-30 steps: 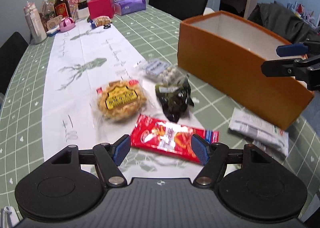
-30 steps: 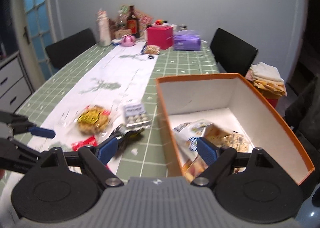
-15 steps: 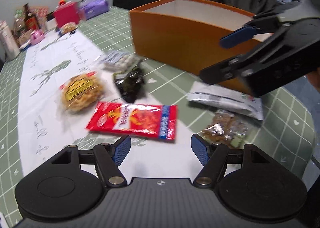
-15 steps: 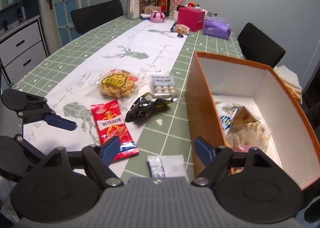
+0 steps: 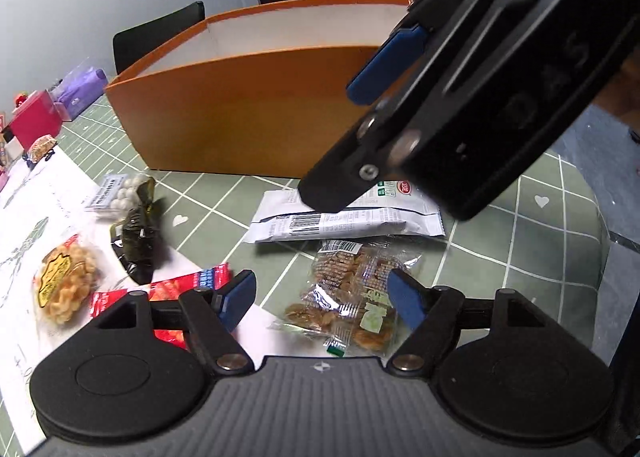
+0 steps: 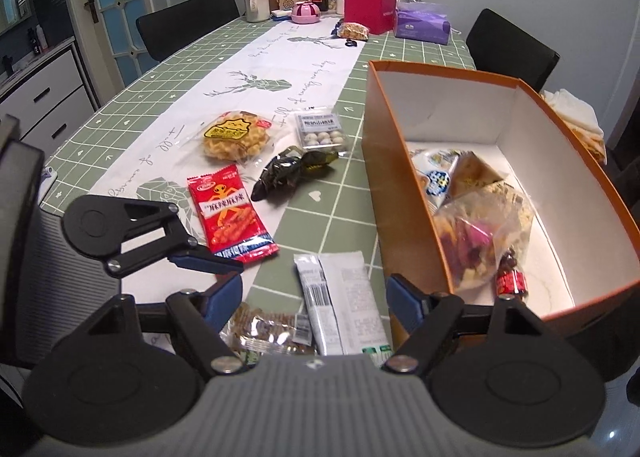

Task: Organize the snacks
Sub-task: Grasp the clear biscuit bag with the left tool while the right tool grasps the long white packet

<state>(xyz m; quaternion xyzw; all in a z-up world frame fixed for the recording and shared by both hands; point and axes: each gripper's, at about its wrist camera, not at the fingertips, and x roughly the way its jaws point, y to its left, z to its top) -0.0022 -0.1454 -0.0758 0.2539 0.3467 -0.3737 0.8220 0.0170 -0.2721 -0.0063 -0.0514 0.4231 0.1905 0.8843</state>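
A clear packet of brown biscuits [image 5: 352, 297] lies on the green cloth between the opening jaws of my left gripper [image 5: 320, 299]; its pads do not press on it. Just beyond it lies a white packet [image 5: 348, 217], with my right gripper [image 5: 332, 141] hanging over it. In the right wrist view that white packet [image 6: 344, 297] sits below and between the open pads of my right gripper [image 6: 314, 299], and the biscuit packet [image 6: 264, 329] peeks out to its left. The orange box [image 6: 448, 71] on the right holds several snack bags.
A red packet [image 6: 230, 213], a dark green packet [image 6: 288, 173], a round yellow cookie pack [image 6: 234, 135] and a pack of white balls [image 6: 322, 133] lie on the white runner. Bottles, a pink box [image 6: 370, 11] and a purple tissue pack stand at the far end. Black chairs flank the table.
My left gripper has swung right from the red packet to the biscuit packet, rolled and spread wider. My right gripper has come from over the box down to the white packet.
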